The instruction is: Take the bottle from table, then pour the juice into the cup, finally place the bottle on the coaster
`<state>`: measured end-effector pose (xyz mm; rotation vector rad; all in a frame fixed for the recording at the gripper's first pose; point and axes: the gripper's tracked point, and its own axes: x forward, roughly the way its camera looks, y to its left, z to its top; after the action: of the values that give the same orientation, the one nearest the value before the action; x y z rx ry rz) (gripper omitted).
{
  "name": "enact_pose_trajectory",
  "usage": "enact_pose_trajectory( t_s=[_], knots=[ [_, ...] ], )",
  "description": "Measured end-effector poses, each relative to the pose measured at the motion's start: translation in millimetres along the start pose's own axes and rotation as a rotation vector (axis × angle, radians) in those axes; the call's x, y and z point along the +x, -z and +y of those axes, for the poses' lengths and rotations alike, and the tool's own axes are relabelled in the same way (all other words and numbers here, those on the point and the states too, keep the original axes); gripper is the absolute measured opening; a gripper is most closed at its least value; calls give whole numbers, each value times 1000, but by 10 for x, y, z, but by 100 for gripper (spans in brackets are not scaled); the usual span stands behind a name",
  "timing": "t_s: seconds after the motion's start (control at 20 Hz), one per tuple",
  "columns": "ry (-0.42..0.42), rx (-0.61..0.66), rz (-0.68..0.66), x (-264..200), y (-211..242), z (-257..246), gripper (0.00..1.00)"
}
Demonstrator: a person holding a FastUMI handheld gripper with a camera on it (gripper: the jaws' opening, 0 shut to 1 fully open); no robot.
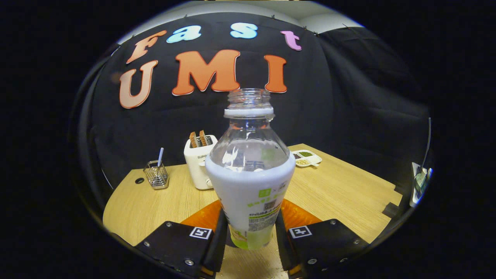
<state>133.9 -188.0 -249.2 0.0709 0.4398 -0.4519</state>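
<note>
We note the bottle [250, 182], uncapped and upright, sitting between the fingers of the gripper [250, 236], which pinch its lower, labelled body from both sides; its base appears to be lifted a little off the wooden table [341, 193], though we cannot be sure. The clear upper part looks mostly empty, so how much juice is inside we cannot judge. Directly behind it stands a white toaster [199, 164] with two slices of bread up; to the left of that is a wire holder [156, 175] with a utensil in it, and beyond the bottle to the right a small sectioned dish [308, 158] of seeds or spices. Risks, as we judge them: the hold is low on a tall body, so a quick tilt could let it pivot or slip; the open mouth would spill on any sudden swing; a forward reach could knock the toaster. The table surface to the right offers open room, ending at a near edge; the left side is more cluttered.
</note>
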Motion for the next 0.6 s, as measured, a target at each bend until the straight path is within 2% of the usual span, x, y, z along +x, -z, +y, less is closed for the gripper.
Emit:
enact_pose_trajectory(
  t_s=[0.4,0.6],
  knots=[
    [1,-77,60,527,457,261,59],
    [1,-82,90,628,644,324,60]
  ],
)
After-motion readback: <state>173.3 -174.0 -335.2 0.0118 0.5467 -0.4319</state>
